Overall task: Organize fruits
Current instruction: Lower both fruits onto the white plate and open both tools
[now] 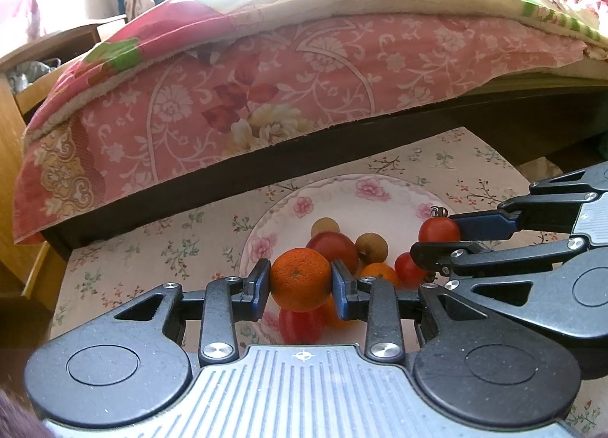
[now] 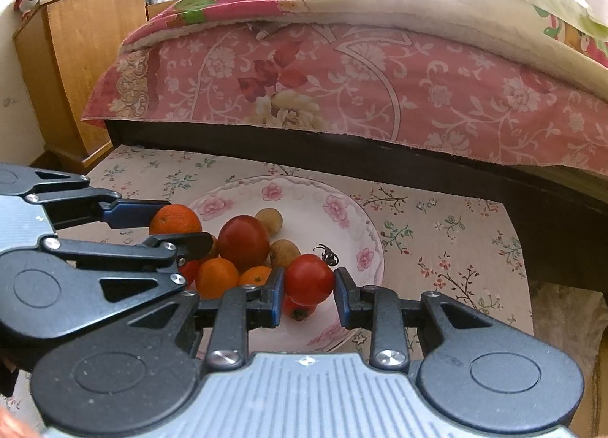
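Left gripper (image 1: 300, 280) clamps a dimpled orange (image 1: 300, 278); right gripper (image 2: 308, 286) clamps a glossy red tomato (image 2: 308, 284).

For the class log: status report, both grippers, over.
Left gripper shut on orange. Right gripper shut on tomato. Both above plate. Nothing in the way.

Two close wrist views, shared plate (image 1: 288, 206)
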Demonstrator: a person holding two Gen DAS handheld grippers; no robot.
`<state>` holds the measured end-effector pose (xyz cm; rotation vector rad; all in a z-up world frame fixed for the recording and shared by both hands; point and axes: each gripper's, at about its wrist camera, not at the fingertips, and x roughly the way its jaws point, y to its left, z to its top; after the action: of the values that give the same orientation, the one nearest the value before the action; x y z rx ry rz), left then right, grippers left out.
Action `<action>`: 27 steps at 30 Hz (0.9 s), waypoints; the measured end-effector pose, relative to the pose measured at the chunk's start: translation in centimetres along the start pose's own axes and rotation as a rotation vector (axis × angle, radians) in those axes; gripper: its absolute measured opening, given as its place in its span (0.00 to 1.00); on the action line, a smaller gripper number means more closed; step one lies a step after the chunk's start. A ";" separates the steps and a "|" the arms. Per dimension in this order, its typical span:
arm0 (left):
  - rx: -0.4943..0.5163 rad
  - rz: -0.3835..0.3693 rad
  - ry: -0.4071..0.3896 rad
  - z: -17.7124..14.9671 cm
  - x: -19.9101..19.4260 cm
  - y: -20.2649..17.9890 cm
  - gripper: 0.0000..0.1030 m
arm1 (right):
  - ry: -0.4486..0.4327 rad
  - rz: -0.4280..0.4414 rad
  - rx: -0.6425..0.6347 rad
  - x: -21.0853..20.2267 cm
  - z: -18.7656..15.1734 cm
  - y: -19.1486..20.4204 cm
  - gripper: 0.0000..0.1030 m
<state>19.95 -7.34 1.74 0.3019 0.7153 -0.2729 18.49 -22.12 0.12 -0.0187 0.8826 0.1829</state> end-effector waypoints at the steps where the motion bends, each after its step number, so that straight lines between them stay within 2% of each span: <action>1: 0.001 0.000 0.001 0.0 0.1 0.0 0.39 | 0.001 -0.001 0.000 0.1 0.0 0.0 0.30; 27: -0.009 0.005 0.016 0.1 1.5 0.2 0.40 | -0.010 -0.003 0.018 1.7 0.2 -0.5 0.31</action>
<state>21.20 -7.40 0.81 0.2978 0.7317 -0.2625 19.79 -22.30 -1.09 -0.0024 0.8740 0.1724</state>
